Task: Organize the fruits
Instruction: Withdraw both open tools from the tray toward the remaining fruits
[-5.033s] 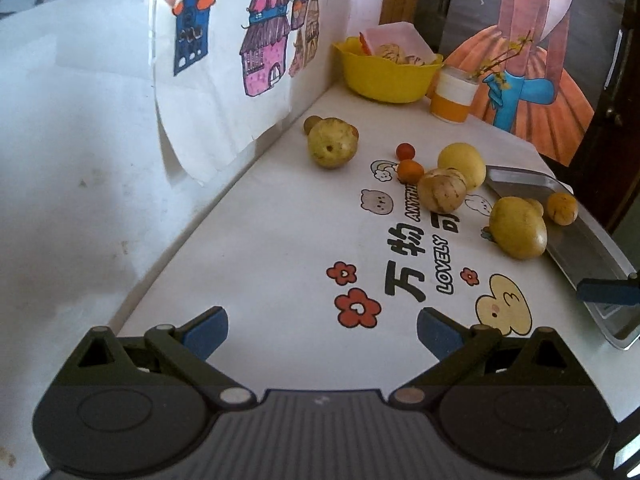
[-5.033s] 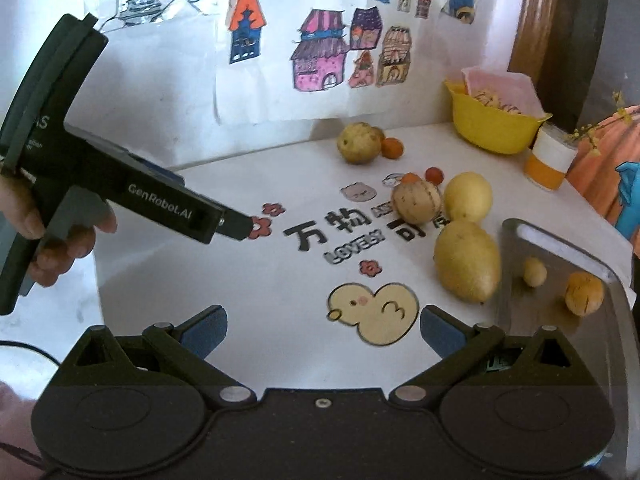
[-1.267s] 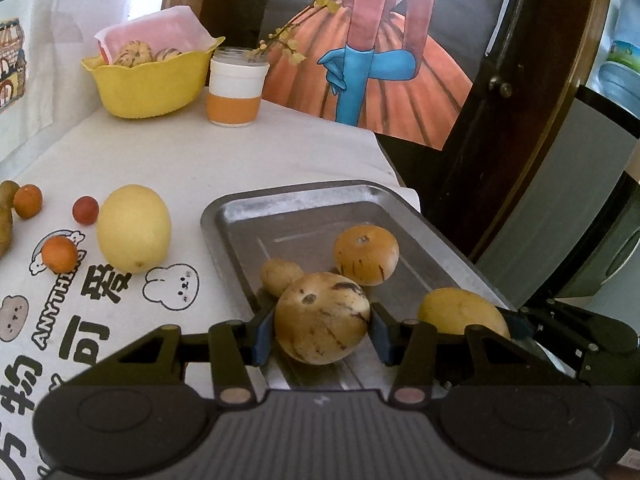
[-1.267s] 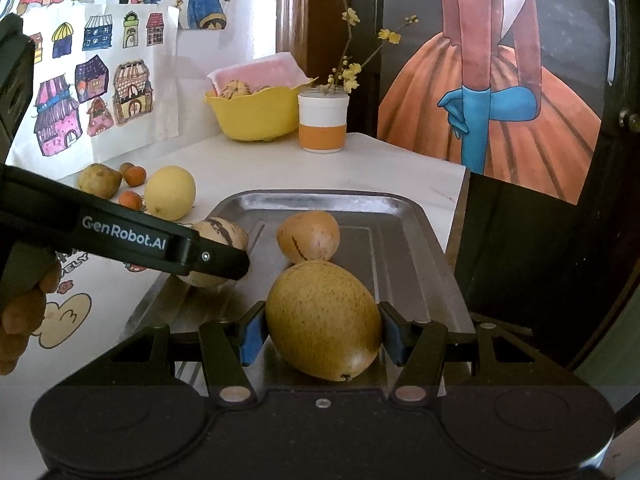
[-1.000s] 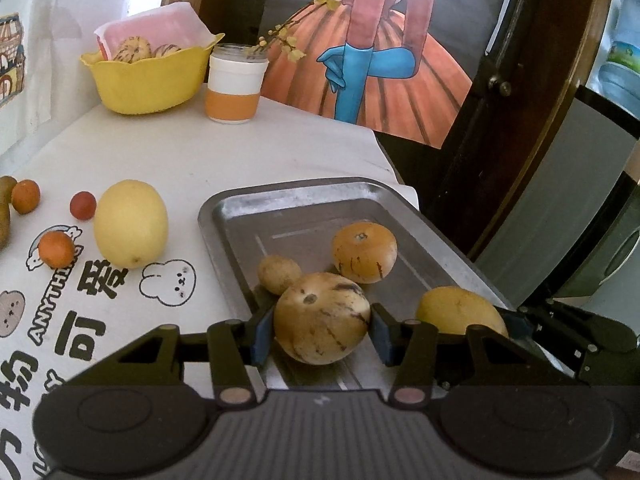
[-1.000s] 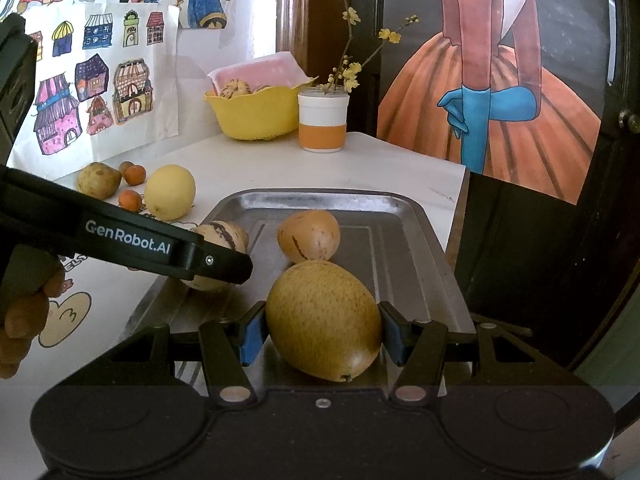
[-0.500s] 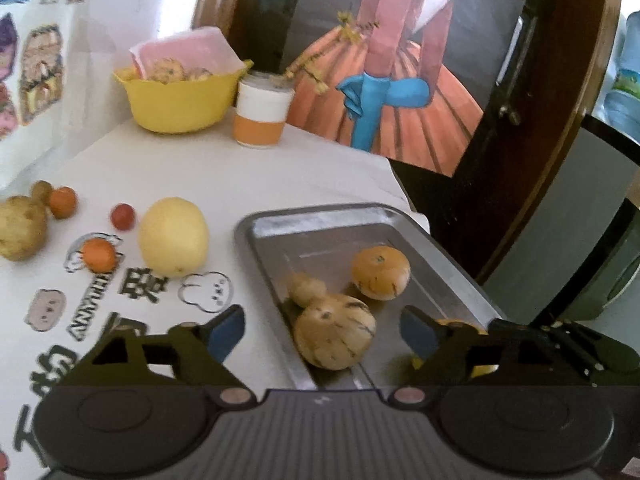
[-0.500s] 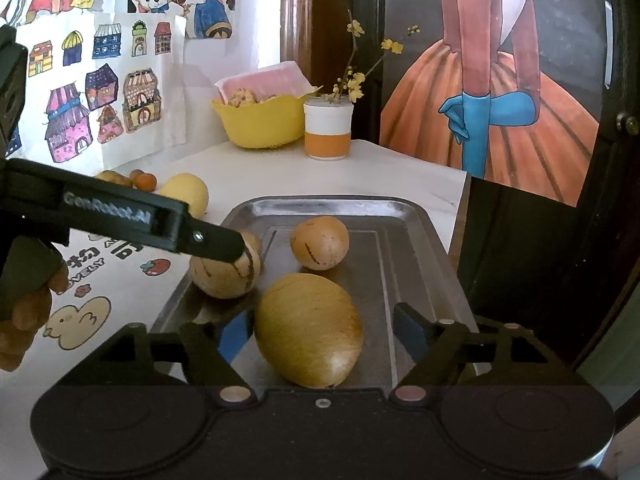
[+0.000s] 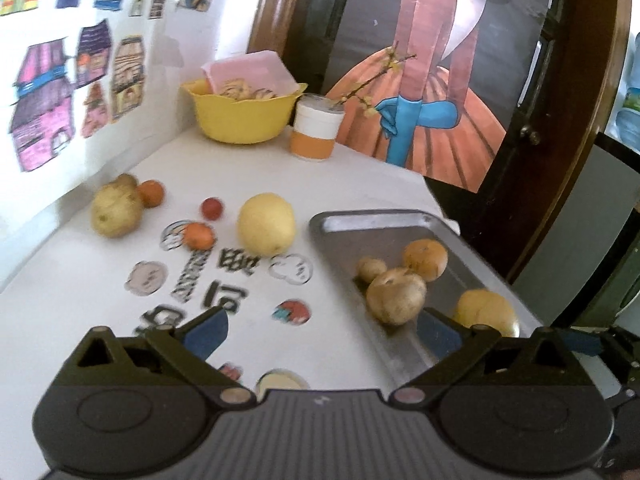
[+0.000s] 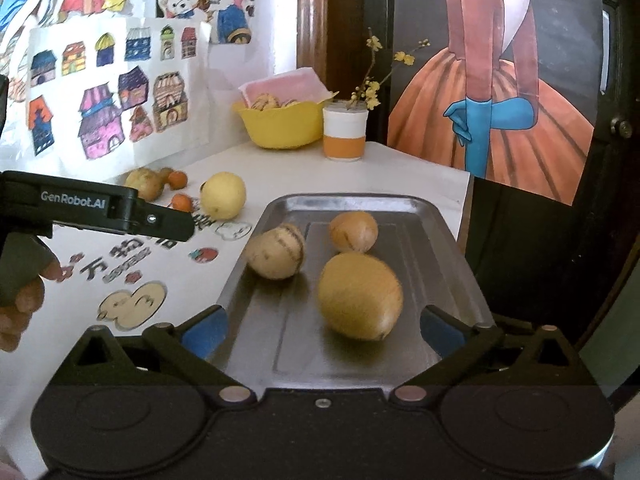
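Black hand-held gripper (image 10: pixel 322 330): blue finger pads (image 10: pixel 206 330), silver pivot screws, white "GenRobot.AI" lettering.

Yellow bowl (image 9: pixel 244 118) contents indistinct; mat print (image 9: pixel 224 276) motion-blurred.

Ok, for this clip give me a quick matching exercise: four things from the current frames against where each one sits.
Things:
1. large oval yellow fruit
2. pale round fruit
3. flower cup
4. left tongs

Places:
A. beside the yellow bowl
B. open, above the tray's near edge
C. on the tablecloth, left of the tray
D. in the metal tray

Pairs: 1-D, 2-C, 3-A, 4-B
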Demonstrator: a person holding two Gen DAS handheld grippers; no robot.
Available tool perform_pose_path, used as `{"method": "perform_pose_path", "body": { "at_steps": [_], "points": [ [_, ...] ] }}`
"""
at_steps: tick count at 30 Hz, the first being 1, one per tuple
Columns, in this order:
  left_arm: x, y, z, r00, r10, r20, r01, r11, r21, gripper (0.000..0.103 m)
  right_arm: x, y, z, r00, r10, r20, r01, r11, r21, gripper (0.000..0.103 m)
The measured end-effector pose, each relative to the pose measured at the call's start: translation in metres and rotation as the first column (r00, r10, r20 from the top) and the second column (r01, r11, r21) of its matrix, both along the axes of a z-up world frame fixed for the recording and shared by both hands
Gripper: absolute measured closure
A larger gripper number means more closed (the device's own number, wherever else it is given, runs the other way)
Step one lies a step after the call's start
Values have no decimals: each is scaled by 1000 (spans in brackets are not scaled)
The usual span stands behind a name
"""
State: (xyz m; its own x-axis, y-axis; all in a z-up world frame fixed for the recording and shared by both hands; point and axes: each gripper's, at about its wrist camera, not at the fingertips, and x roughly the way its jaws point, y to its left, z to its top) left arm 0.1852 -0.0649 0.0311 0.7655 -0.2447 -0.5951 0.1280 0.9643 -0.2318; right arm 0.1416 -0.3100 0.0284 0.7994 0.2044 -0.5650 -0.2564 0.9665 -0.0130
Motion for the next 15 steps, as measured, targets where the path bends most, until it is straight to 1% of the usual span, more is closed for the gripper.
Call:
{"method": "perform_pose_path", "body": {
  "at_steps": [8, 15],
  "points": [
    [-27, 34, -4, 1000, 10, -28, -9, 999, 36, 1, -35, 19, -1, 998, -2, -59, 1, 1000, -6, 1],
    [-44, 68, -11, 997, 49, -61, -46, 997, 57, 1, -52, 45, -1, 995, 33, -94, -35, 999, -14, 1]
  ]
}}
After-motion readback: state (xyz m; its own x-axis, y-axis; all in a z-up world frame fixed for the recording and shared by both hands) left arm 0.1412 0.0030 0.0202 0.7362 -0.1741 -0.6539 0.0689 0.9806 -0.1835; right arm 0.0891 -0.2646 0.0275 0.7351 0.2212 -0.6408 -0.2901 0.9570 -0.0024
